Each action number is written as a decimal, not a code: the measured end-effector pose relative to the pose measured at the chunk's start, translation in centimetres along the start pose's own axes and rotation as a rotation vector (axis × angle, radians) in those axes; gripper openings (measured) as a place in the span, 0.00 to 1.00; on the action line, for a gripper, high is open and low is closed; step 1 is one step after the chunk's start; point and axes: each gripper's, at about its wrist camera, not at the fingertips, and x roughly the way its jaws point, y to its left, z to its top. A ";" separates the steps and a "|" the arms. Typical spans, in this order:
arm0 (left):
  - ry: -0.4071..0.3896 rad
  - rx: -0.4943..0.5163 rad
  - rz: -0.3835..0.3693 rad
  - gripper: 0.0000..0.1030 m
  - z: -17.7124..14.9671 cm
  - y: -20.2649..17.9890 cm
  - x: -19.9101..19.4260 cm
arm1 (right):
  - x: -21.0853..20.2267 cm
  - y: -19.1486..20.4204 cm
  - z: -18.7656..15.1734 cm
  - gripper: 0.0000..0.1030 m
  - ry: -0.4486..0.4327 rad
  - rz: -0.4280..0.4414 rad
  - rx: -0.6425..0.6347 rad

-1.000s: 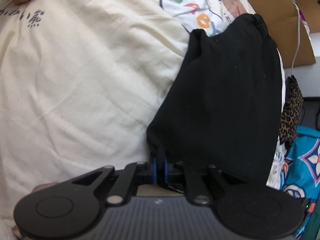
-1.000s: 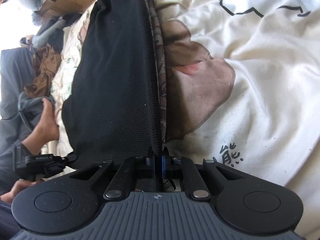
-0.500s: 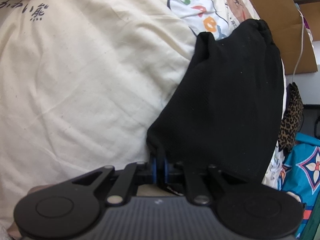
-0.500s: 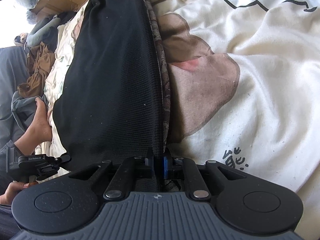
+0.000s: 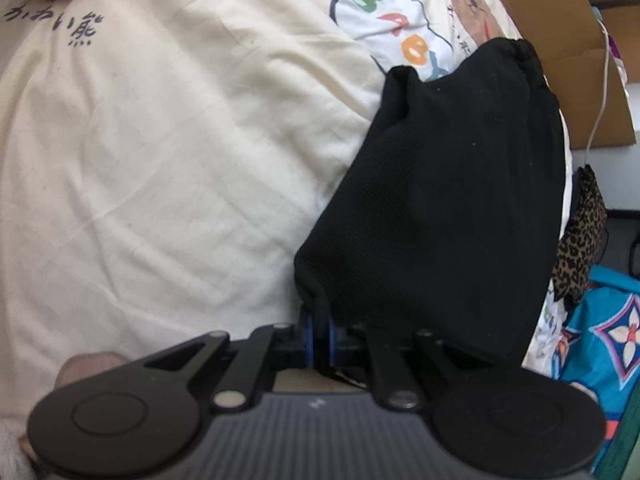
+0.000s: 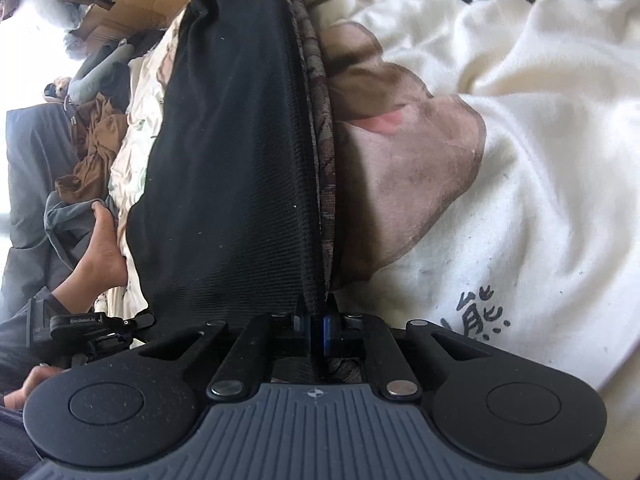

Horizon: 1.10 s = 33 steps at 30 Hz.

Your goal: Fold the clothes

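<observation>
Across both of my wrist views spreads a cream bedsheet, printed with dark lettering, a brown bear patch and a white cloud of coloured letters. On top of it lies the black garment, a knitted piece that runs from my tools up toward the far edge of the bed, where its top end is gathered; from the right wrist I see a patterned brown edge along its right side. Past the far edge of the bed stands brown cardboard. Off the side edge of the bed I see a leopard-print cloth and a blue flowered fabric. My left gripper has its blue pads pressed together on a bunched corner of the black garment. My right gripper pinches the garment's near edge the same way. A bare foot rests at the bed's left edge.
</observation>
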 end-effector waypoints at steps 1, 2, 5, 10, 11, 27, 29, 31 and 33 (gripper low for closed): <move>0.006 -0.006 0.000 0.07 0.2 -0.3 -0.3 | -0.3 0.3 0.0 0.02 -0.004 0.003 -0.002; 0.013 -0.009 0.000 0.07 0.3 -0.6 -0.7 | -0.7 0.6 0.0 0.02 -0.009 0.008 -0.003; 0.035 0.013 -0.001 0.07 0.5 -1.8 -2.2 | -2.1 1.5 0.0 0.02 -0.025 0.031 0.000; 0.062 0.031 0.006 0.07 -0.2 -2.8 -4.2 | -4.1 2.9 0.1 0.02 -0.033 0.059 -0.008; 0.066 0.033 0.008 0.07 -0.4 -2.9 -4.5 | -4.3 3.1 0.0 0.02 -0.028 0.062 -0.011; 0.108 0.022 0.011 0.07 -3.4 -3.5 -7.7 | -7.5 4.2 -3.4 0.02 -0.002 0.083 0.037; 0.100 0.029 0.003 0.07 -2.8 -3.7 -7.9 | -7.6 4.6 -3.0 0.02 -0.023 0.092 0.031; 0.091 0.038 -0.003 0.07 -2.1 -4.0 -8.2 | -7.6 5.0 -2.4 0.02 -0.041 0.103 0.018; 0.062 0.038 -0.032 0.07 -1.2 -4.4 -9.0 | -7.8 5.4 -1.7 0.02 -0.059 0.115 0.010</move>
